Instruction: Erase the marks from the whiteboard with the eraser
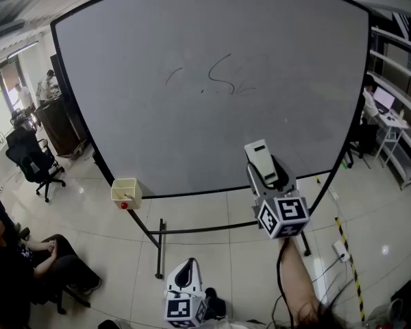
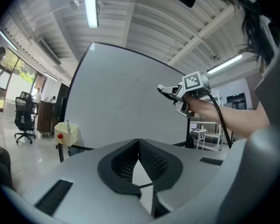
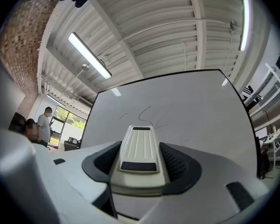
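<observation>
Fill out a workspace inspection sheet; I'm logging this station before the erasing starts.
Surface: whiteboard upright on a stand, mostly bare.
Job's things: pen marks upper centre, unerased; eraser not on the marks.
Clutter: yellow box on the board's lower left edge.
Grippers: right gripper shut on the eraser; left gripper shut, empty, held low.
Cables: black cable along the right forearm.
Surroundings: office chair, seated person at left; shelving at right.

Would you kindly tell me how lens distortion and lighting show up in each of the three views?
Head view: fisheye bows the whiteboard frame outward, yet the faint marks stay legible. Left gripper view: the ceiling tube light is blown out white. Right gripper view: the eraser looks sharp; the picture's corners are lost to a black circular vignette.
</observation>
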The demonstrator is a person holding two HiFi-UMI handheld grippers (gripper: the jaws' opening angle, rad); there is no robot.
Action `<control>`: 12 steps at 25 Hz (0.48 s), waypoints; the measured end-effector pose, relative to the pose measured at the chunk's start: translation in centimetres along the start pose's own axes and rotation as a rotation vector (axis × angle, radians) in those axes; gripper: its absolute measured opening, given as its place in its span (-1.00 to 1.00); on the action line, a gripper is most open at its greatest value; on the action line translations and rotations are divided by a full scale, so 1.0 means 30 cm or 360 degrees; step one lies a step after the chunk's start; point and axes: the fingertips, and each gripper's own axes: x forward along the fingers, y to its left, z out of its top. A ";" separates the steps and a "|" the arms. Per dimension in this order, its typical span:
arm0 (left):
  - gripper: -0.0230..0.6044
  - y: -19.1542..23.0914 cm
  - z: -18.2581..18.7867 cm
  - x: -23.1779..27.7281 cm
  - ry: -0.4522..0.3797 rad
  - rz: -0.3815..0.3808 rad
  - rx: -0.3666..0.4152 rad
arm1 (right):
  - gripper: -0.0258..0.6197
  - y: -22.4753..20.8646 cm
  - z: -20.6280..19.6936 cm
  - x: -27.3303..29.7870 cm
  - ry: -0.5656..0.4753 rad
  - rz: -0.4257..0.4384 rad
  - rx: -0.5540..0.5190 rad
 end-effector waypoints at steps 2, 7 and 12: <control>-0.98 0.069 0.036 0.074 -0.0018 -0.0015 -0.0022 | -0.07 -0.044 0.039 0.136 -0.0046 -0.0050 -0.0004; -0.98 0.221 0.148 0.260 -0.0114 -0.0081 -0.0019 | -0.07 -0.236 0.124 0.406 -0.0190 -0.0298 0.0058; -0.98 0.336 0.183 0.388 -0.0127 -0.0096 -0.0005 | -0.07 -0.415 0.135 0.533 -0.0288 -0.0552 0.0116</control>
